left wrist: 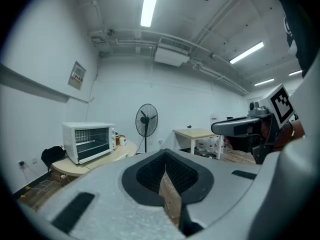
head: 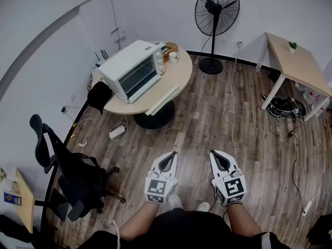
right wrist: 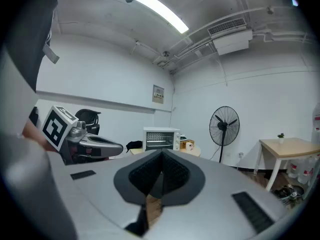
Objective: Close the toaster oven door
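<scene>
Far from the toaster oven [head: 136,69], our left gripper [head: 170,157] and right gripper [head: 215,155] had fingers clenched, empty; we judged approaching squarely best.

Floor [head: 207,118] open to the surface [head: 179,74], oven [head: 132,69] front unblocked; chair [head: 72,175] near left, cable [head: 232,102] and fan [head: 217,9] right.

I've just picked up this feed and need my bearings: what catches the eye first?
The white toaster oven stands on the round table at the head view's upper left, far across the wood floor. At the bottom, the left gripper and right gripper are side by side, both shut and empty. A black standing fan stands by the far wall.
</scene>
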Motion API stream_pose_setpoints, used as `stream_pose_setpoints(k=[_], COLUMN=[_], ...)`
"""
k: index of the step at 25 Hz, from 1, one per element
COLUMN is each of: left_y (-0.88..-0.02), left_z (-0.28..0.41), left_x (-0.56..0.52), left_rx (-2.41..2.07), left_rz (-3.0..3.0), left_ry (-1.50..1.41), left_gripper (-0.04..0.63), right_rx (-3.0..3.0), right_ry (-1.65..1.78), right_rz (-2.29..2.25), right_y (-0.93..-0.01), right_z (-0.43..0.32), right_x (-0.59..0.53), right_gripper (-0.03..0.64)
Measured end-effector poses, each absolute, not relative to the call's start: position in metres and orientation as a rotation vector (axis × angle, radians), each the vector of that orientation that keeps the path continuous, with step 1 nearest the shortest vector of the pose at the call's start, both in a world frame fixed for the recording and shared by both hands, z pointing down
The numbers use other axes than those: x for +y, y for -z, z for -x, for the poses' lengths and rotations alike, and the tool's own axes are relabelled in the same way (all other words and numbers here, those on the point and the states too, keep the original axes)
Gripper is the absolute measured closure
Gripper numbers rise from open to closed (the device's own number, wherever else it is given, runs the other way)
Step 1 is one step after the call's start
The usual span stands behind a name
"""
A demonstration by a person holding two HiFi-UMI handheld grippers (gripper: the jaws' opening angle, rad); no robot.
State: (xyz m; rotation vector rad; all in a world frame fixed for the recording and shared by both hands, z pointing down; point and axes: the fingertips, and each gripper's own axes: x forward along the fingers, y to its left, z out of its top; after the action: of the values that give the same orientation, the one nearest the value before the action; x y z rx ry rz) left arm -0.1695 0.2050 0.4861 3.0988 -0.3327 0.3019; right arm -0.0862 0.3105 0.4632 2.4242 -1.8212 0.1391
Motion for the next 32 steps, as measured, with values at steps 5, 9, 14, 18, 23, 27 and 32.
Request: stream_pose_setpoints(k=[5, 9, 14, 18, 23, 27, 32], left_y=[-0.493, -0.491, -0.489, -0.490, -0.492, -0.498, -0.504], left_z=[0.167, 0.168, 0.179, 0.191, 0.197, 0.186, 0.161], left_x=[0.204, 0.196, 0.180, 0.162, 0.137, 0.126, 0.119], left_rx=[-0.260, -0.233, -0.218, -0.216, -0.262, -0.285, -0.302], left_rz=[-3.087, -3.096, -3.118, -3.129, -3.125, -3.119, -3.122], left_ry=[-0.293, -0.277, -0.270, -0.272, -0.272, -0.295, -0.344], left_gripper=[0.591, 0.591, 0.591, 0.591, 0.591, 0.591, 0.591], right_rx=[-1.813, -1.799, -1.791, -1.811, -1.814, -1.822, -1.837], right_ry=[-0.127, -0.124, -0.112, -0.095, -0.084, -0.090, -0.074], right_rz=[-2.424, -2.447, -2.467, -2.468, -2.454, -2.446, -2.394], right_y=[-0.460, -0.460, -0.462, -0.461, -0.460, -0.463, -0.464], right_z=[0.084, 0.082, 0.090, 0.101, 0.094, 0.076, 0.039], right_x=[0.301, 0.293, 0.280, 0.268, 0.256, 0.245, 0.230], right_gripper=[0.620, 0.620, 0.620, 0.620, 0.620, 0.620, 0.620])
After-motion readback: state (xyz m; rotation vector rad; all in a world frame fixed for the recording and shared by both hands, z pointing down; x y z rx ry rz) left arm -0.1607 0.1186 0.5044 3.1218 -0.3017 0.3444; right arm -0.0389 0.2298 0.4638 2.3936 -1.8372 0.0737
